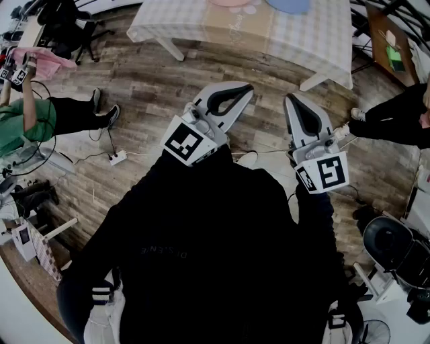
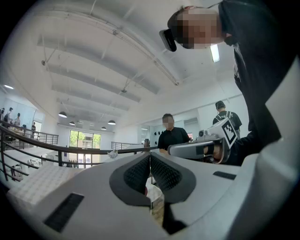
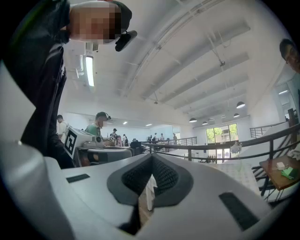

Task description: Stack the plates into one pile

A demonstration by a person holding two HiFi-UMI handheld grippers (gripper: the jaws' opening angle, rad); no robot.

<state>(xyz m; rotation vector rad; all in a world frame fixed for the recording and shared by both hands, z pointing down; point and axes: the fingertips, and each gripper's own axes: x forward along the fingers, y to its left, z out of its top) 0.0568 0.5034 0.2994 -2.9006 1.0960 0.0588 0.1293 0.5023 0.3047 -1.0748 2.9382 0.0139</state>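
**Two grippers shut, plates far ahead**

Both my grippers are closed on nothing. The white-and-grey left gripper (image 1: pixel 246 88) and right gripper (image 1: pixel 290 99) point level over the brown wood-plank floor (image 1: pixel 154 80), where a white power strip (image 1: pixel 118 158) lies. Ahead stands the checked-cloth surface (image 1: pixel 316 40). On its far side I see what look like a pink rounded plate (image 1: pixel 232 2) and a blue rounded plate (image 1: pixel 289 5). Both are cut off, so I cannot tell how they lie.

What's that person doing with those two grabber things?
A person in a black top stands holding a white two-jaw gripper in each hand. The left gripper and right gripper are both shut and empty, pointing level toward the table with the checked cloth. Nothing is being handled yet.
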